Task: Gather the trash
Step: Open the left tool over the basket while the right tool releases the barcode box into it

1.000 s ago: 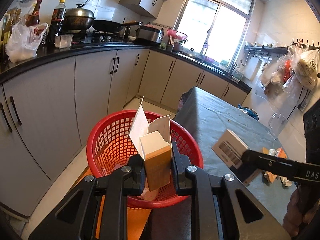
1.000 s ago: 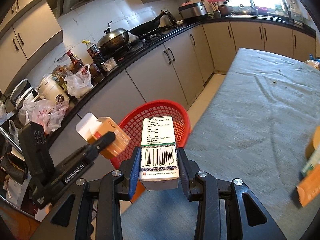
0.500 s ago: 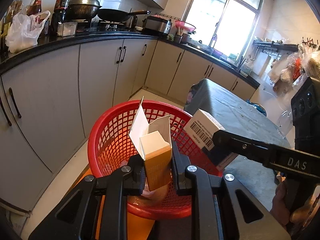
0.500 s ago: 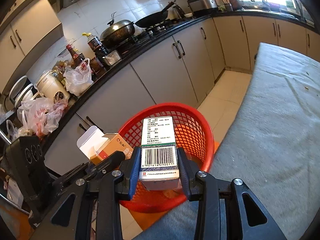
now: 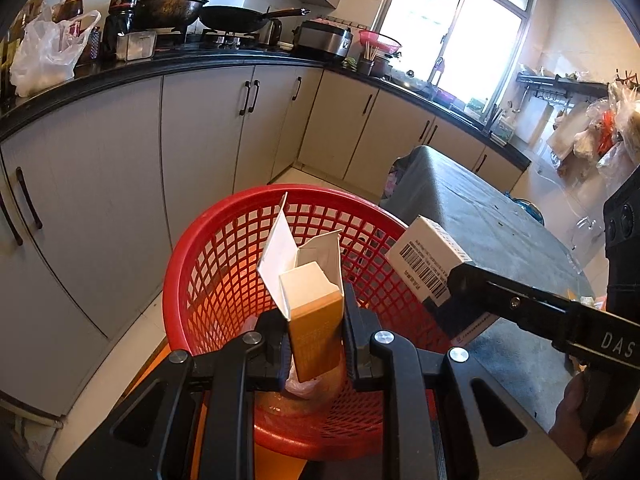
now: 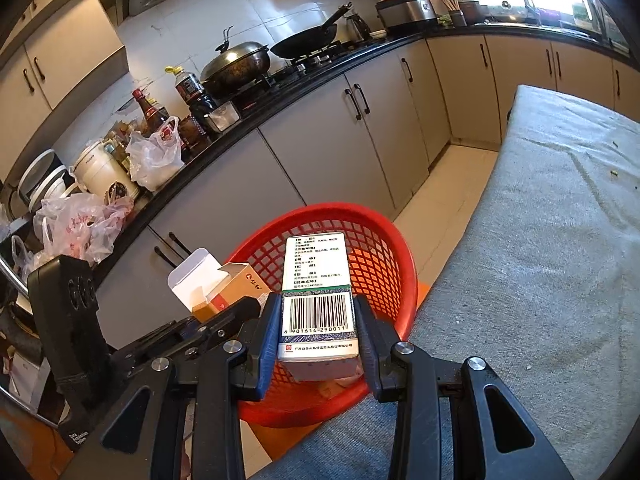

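Left wrist view
Count: two boxes, one red basket (image 5: 208, 264), two grippers.
Left gripper (image 5: 316, 340): fingers clamped on an orange carton (image 5: 316, 328), upright, its white top flaps standing open, held over the basket's mouth.
Right gripper (image 5: 460, 296): reaching in from the right, gripping a white barcode box (image 5: 424, 256) above the basket's right rim.
Around: grey-clothed table (image 5: 480, 216) just beside the basket; cabinets (image 5: 200, 140) behind; crumpled wrapping lying at the basket's bottom.

Right wrist view
Count: the same two boxes, one basket (image 6: 384, 264).
Right gripper (image 6: 318, 336): blue-padded fingers pressed on the barcode box (image 6: 318, 300), printed face up, over the basket.
Left gripper (image 6: 244, 306): at left, holding the orange carton (image 6: 224, 288) just beside the basket's left rim.
Around: plastic bags (image 6: 154, 156) and a lidded wok (image 6: 236, 60) on the counter.
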`<state>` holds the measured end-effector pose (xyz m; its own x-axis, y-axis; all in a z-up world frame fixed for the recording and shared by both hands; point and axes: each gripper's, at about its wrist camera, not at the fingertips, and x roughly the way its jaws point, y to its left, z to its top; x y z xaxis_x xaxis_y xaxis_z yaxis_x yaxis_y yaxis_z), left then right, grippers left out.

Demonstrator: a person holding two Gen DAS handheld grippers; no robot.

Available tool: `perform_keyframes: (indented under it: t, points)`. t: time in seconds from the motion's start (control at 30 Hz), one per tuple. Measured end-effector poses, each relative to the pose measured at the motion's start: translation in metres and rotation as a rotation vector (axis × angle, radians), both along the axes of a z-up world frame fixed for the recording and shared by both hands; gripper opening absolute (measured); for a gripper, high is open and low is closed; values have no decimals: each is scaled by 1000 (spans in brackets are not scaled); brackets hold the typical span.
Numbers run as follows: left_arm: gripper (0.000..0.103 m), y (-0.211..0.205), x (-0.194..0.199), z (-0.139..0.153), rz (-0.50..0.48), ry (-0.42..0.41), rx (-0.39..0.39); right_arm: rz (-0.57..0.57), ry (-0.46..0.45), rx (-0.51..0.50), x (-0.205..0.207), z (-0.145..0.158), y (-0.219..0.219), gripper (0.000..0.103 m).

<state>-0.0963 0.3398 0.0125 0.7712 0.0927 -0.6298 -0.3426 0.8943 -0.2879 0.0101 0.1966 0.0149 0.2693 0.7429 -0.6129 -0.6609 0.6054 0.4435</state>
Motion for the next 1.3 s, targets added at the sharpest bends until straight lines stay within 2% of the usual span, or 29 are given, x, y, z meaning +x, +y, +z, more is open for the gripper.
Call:
perform_keyframes:
  t: [0.23,0.33,0.37,0.77,1.0,1.3]
  points:
    - [21,0,1,-1,2,2,-9,0,21,-4,4,-3,3,41]
    - [35,2,-1,-1,13,-4,-19,-1,20,-5,5,-3,2,43]
    - [36,2,-2,-1,17,-6,-20,-5,18,-3,5,-2,1,44]
    - [39,1,-9,11,20,-33,-32,-50,10,23,7,5,-9,45]
    - [39,-10,-25,28,4,-55,-13,-98,0,45,6,21,-20,53]
    - [43,-47,-41,56,-49,-93,45,-153,-22,79,-21,49,-77,53]
